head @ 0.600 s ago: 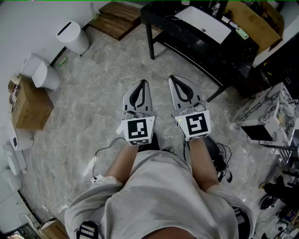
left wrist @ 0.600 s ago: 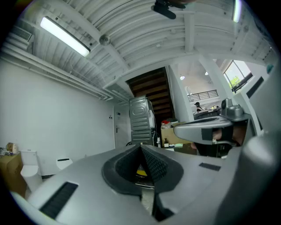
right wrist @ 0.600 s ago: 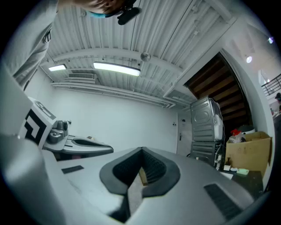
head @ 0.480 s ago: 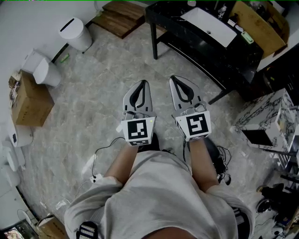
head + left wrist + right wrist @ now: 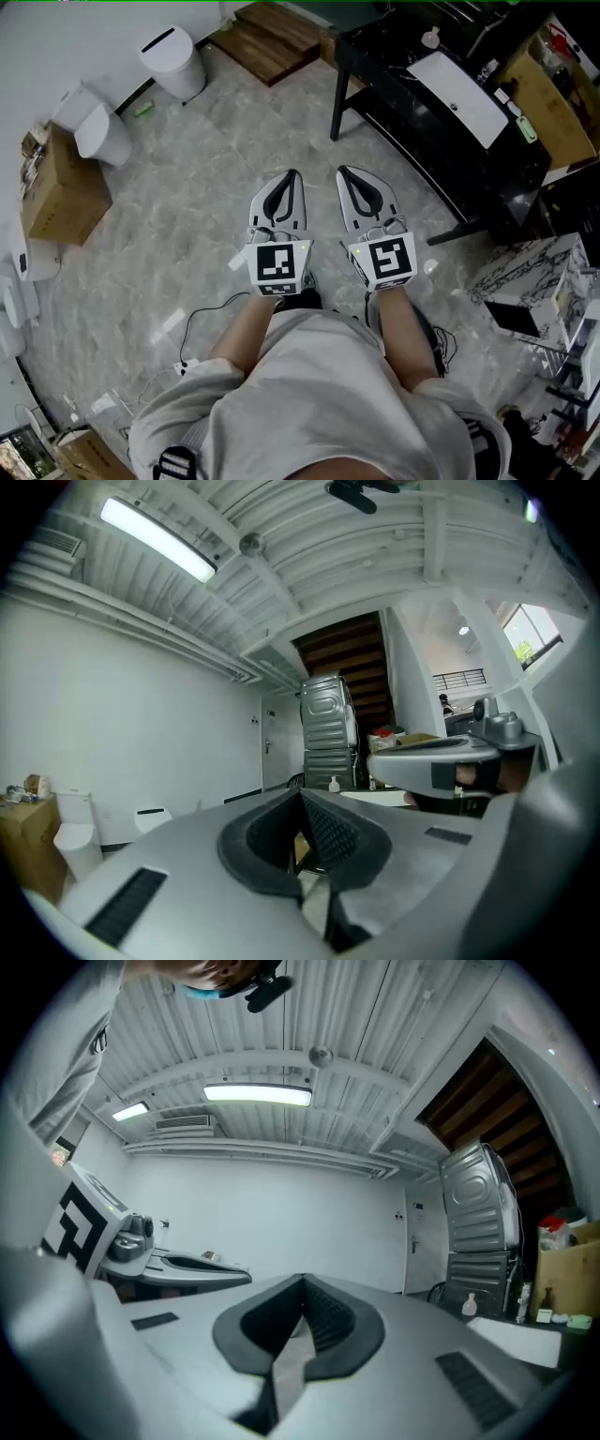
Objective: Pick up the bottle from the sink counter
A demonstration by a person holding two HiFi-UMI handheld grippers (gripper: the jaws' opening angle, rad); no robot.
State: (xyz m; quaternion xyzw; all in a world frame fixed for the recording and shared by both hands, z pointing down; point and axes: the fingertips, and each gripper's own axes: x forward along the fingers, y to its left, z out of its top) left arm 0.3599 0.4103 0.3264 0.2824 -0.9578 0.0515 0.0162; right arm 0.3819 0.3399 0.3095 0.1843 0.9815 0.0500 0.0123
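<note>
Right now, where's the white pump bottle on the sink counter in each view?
Head view: white pump bottle at the top, right of centre, by the basin's far end.
Left gripper view: bottle mid-frame, slightly right of centre.
Right gripper view: bottle lower right.
Shared landmark: white sink basin beside it.

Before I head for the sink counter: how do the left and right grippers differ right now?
The right gripper sits nearer the sink counter; the left gripper is farther from it. The left gripper's marker cube pattern differs from the right gripper's. Shared: both shut, empty, side by side above the floor.
</note>
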